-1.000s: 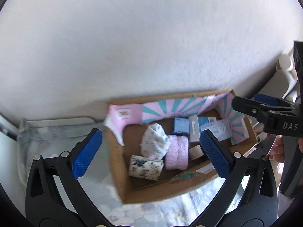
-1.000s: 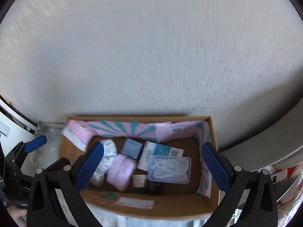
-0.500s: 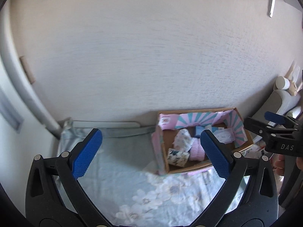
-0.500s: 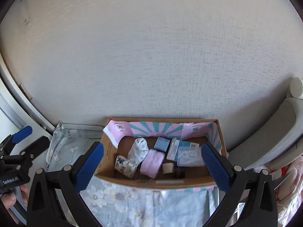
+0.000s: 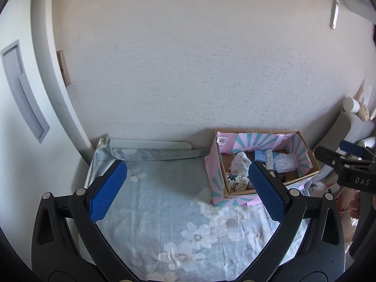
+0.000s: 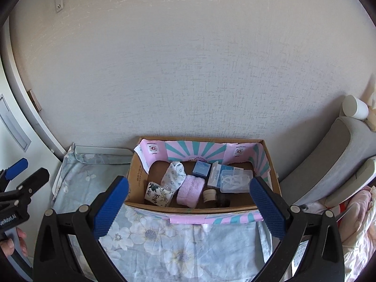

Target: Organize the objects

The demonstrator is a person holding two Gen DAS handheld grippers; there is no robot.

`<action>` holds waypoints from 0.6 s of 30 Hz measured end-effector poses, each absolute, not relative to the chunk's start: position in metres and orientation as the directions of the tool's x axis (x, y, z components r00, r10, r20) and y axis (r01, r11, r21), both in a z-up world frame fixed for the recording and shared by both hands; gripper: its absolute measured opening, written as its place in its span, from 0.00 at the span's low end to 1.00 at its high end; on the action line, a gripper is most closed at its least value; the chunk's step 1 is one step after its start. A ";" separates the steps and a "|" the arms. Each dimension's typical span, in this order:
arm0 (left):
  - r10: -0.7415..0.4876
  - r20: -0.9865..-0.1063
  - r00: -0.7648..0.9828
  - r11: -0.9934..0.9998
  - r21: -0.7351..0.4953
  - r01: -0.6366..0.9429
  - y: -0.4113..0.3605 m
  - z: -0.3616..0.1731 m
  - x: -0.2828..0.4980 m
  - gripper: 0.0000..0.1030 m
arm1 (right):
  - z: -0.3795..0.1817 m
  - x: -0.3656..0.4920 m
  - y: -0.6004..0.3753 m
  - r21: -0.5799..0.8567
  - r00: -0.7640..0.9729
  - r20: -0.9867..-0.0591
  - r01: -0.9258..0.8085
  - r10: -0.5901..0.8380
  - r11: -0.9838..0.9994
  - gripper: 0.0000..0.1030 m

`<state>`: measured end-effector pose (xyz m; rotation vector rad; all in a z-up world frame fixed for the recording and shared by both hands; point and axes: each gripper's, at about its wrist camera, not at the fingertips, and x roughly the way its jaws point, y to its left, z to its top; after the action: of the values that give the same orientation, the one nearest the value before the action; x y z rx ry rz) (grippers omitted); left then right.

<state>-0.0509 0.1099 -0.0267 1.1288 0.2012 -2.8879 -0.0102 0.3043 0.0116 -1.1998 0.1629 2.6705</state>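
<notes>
You are holding both grippers back from a cardboard box [image 6: 204,202] that sits on a bed covered with a pale blue floral sheet [image 6: 178,244], pushed up against a textured wall [image 6: 188,70]. The box is the landmark here.

Your left gripper [image 5: 185,193] hovers to the left of the box, over bare sheet. Its jaws are spread wide and hold nothing. Your right gripper [image 6: 190,208] hangs in front of the box's near wall, its jaws equally wide and empty.

The box lies with its long axis running left to right along the wall, open top facing up. A pink and teal striped liner [image 6: 195,151] covers its back wall. Inside the box, from its left end: a dark floral pouch [image 6: 158,193], a white patterned cloth bundle [image 6: 174,176] behind it, a pink fluffy roll [image 6: 190,190] with its long axis running front to back, a small blue carton [image 6: 201,168] near the back, a white and blue packet [image 6: 215,176], and a clear plastic case [image 6: 236,181] at the right end. A small round jar [image 6: 209,195] stands near the front wall.

Nothing lies loose on the sheet outside the box, so the packing looks finished or close to it. Your next move, if any, likely means reaching down over the front wall with open jaws to straighten an item, keeping clear of the thin cardboard edge.
</notes>
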 end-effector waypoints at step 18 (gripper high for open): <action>0.003 -0.661 -0.750 -0.990 -0.105 0.089 0.102 -0.020 -0.052 1.00 | 0.010 -0.008 0.297 0.036 -0.647 -0.751 -0.241 0.133 -0.970 0.99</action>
<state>-0.0516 0.1024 -0.0195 1.0920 0.2019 -2.8889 -0.0082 0.2972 0.0100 -1.2020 0.1966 2.6699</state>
